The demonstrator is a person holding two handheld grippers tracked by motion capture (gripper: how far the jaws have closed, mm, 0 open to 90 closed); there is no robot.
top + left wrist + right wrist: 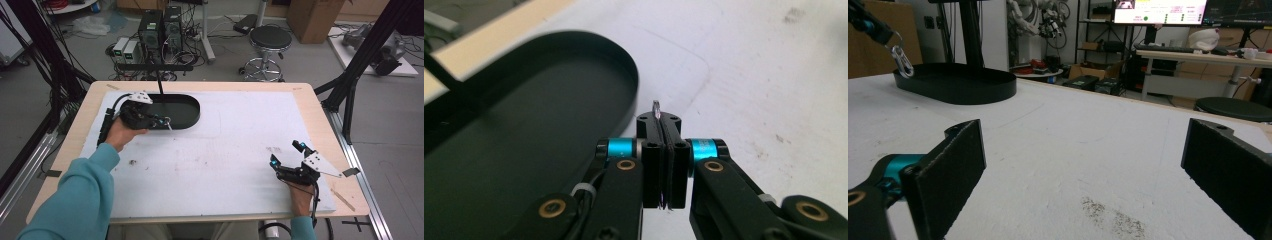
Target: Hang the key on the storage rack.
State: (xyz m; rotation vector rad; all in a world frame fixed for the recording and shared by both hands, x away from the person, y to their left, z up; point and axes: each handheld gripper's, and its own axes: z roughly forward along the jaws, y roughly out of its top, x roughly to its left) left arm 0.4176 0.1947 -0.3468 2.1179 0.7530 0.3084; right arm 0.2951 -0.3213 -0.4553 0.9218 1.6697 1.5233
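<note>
Clip (902,60), a small silver metal one, hangs pinched between the closed jaws of the left gripper (166,121), just above the near rim of the black oval tray (187,107). In the left gripper view its tip (656,107) pokes out above the pressed pads. The tray sits at the bench's (210,150) far left corner, on the white sheet. The right gripper (286,155) rests near the near right corner, well apart from the tray, jaws wide with nothing between them.
</note>
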